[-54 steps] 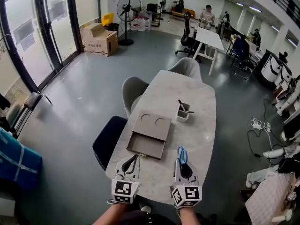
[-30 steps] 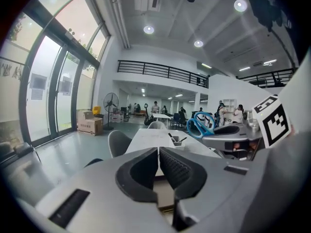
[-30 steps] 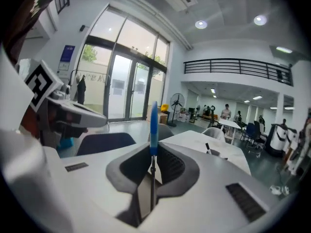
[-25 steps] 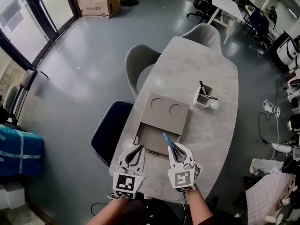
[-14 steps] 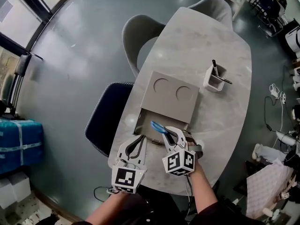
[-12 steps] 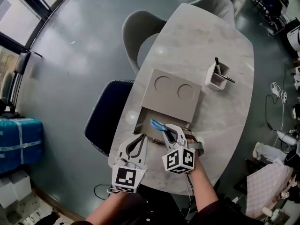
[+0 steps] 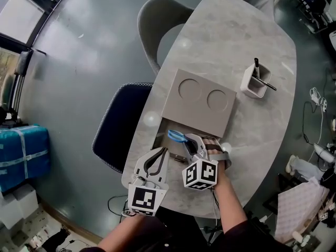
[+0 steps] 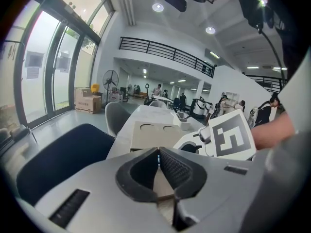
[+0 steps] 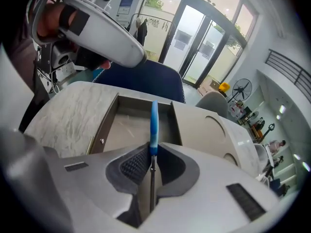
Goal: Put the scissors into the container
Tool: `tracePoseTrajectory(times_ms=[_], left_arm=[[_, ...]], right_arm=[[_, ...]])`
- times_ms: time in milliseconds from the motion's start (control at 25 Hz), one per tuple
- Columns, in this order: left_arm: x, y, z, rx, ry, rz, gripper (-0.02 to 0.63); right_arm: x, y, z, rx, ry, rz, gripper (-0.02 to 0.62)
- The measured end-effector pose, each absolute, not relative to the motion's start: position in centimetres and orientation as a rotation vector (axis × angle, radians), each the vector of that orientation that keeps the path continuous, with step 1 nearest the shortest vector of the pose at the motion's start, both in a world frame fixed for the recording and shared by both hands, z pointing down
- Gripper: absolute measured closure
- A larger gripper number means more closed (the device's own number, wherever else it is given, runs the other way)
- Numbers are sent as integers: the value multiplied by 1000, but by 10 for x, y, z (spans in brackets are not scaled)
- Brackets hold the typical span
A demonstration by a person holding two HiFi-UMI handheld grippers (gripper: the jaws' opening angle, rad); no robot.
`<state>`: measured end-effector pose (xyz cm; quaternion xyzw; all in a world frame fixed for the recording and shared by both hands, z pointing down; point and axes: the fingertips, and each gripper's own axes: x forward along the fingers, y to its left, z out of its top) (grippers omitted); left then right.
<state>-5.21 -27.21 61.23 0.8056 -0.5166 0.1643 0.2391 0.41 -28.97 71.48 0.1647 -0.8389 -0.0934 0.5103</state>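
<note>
Blue-handled scissors (image 7: 176, 136) are held by the blades in my right gripper (image 7: 190, 142), handles forward over the pulled-out drawer (image 7: 164, 134) of a flat brown container (image 7: 199, 106). In the right gripper view the blue handle (image 9: 154, 123) sticks out edge-on from my right gripper (image 9: 151, 155), above the drawer's bare floor (image 9: 127, 126). My left gripper (image 7: 155, 160) is shut and empty just left of the right one, near the table's front edge. The left gripper view shows my left gripper (image 8: 158, 155) closed, with the container (image 8: 148, 132) ahead and the right gripper's marker cube (image 8: 233, 136) beside it.
A white pen holder (image 7: 255, 81) with pens stands on the marble table (image 7: 236, 30) at the right. A dark blue chair (image 7: 118, 133) is at the table's left side, a grey chair (image 7: 157, 22) farther along. The container's lid has two round recesses.
My right gripper has carried the scissors from the table's front right leftward to above the open drawer. The left gripper has stayed about where it was. The head view has tilted down.
</note>
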Motion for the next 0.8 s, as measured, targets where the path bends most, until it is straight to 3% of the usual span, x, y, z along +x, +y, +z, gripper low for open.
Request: tracePoseTrajectory(times_ms=[520,800], left_arm=[[-53,-266,625,2178,-1407,459,583],[-52,-265,626,2172,-1406,456,583]], right_arm=[[5,-288,734,325,-1976,-227,563],[7,-276,735,257,-1973,-116,507]])
